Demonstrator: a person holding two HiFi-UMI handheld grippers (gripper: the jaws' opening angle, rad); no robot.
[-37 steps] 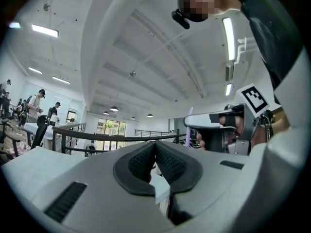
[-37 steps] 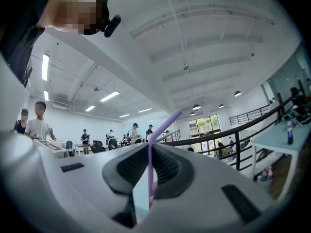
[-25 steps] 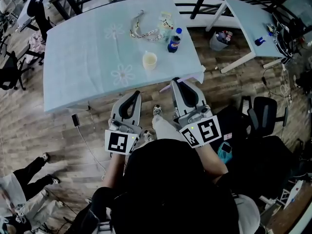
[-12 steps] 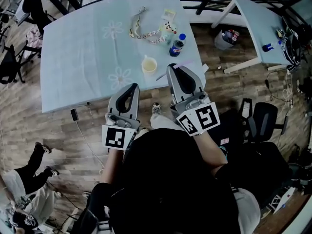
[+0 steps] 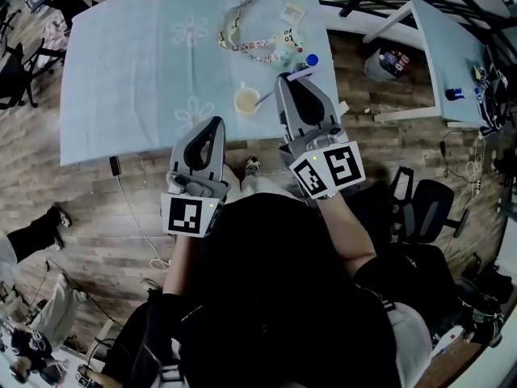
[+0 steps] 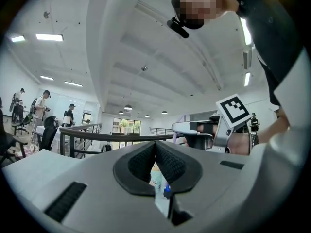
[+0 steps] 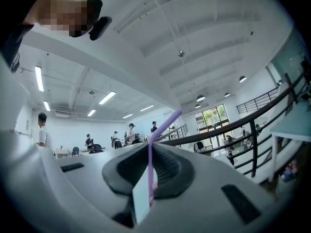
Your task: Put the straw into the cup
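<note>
A cream paper cup [image 5: 245,101] stands near the front edge of the pale blue table [image 5: 129,71]. My right gripper [image 5: 287,82] is just right of the cup, shut on a purple straw [image 5: 300,73]. The straw's bent top sticks out to the right, and its lower end slants down toward the cup's rim. In the right gripper view the straw [image 7: 150,164] stands upright between the closed pads of that gripper [image 7: 150,147]. My left gripper [image 5: 213,126] hovers at the table's front edge, below and left of the cup. Its pads meet with nothing between them [image 6: 155,144].
Behind the right gripper a blue-capped bottle [image 5: 311,60] is partly hidden. A beaded lanyard [image 5: 246,48] and a small packet [image 5: 292,12] lie further back. A white side table [image 5: 440,47], a bin [image 5: 386,61] and an office chair [image 5: 426,208] stand at the right.
Both grippers have moved forward from the floor side to the table's edge. The right one has carried the straw up beside the cup.
</note>
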